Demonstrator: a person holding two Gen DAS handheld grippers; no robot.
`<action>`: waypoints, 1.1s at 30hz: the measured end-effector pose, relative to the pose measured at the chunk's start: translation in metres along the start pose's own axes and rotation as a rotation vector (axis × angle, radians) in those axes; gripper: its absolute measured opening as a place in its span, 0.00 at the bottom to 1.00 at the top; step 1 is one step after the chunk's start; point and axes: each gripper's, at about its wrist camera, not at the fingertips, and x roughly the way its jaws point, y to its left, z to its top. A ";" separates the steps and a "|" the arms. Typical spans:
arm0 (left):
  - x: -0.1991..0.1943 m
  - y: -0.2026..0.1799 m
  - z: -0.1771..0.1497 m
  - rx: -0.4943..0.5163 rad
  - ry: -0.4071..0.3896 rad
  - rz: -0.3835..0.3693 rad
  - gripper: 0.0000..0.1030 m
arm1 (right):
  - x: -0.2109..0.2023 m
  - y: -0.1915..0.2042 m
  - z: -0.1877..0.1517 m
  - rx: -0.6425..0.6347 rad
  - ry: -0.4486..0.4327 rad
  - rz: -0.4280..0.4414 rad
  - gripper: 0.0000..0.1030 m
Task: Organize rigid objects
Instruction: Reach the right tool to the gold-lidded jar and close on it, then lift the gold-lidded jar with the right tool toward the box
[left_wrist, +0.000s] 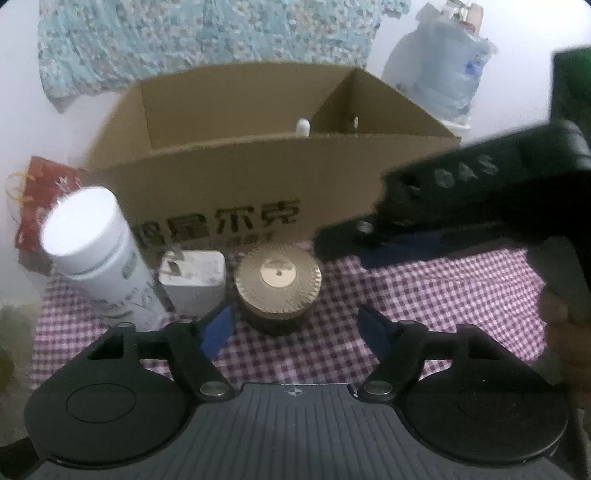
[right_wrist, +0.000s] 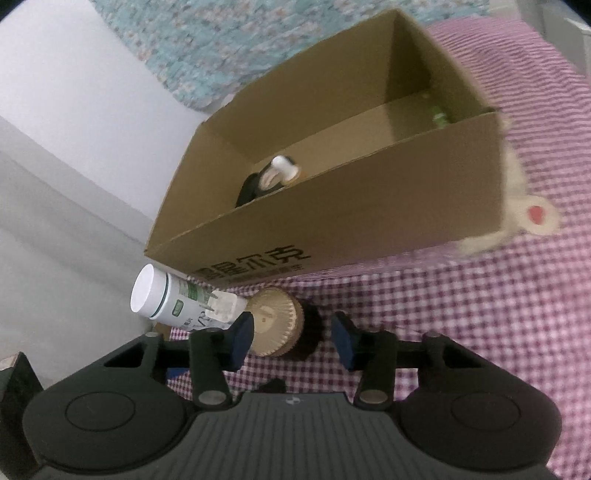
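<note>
Already in box: the cardboard box (right_wrist: 369, 206) holds at least a white-capped item on something dark (right_wrist: 269, 177) in its near part, and a small green thing (right_wrist: 439, 118) at the far corner; what these are cannot be told.
Still outside: three things stand in a row on the checked cloth (left_wrist: 424, 288), just in front of the box: a white bottle (left_wrist: 99, 254), a white plug adapter (left_wrist: 194, 280) and a gold-lidded jar (left_wrist: 277, 284).
Progress: judged partly done, with these three left to move into the box.
Left gripper (left_wrist: 299, 325): jaws spread with nothing between them; the jar sits just ahead of the tips, and the left pad (left_wrist: 218, 328) is in front of the adapter, not seen to touch it.
Right gripper (right_wrist: 291, 339): jaws partly spread around the gold-lidded jar (right_wrist: 277, 321); the left pad (right_wrist: 242, 338) seems against the lid's edge, while the right pad (right_wrist: 341, 338) stands clear, so it does not yet pinch the jar.
Likely step: the right gripper taking the jar.
</note>
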 end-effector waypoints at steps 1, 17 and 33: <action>0.003 0.000 0.000 -0.004 0.007 -0.007 0.67 | 0.005 0.001 0.002 -0.009 0.008 0.003 0.46; 0.023 -0.001 0.005 -0.013 0.038 -0.041 0.65 | 0.037 -0.008 0.012 -0.008 0.087 0.024 0.46; 0.017 -0.048 0.004 0.096 0.030 -0.135 0.65 | -0.005 -0.045 -0.010 0.118 0.044 -0.029 0.46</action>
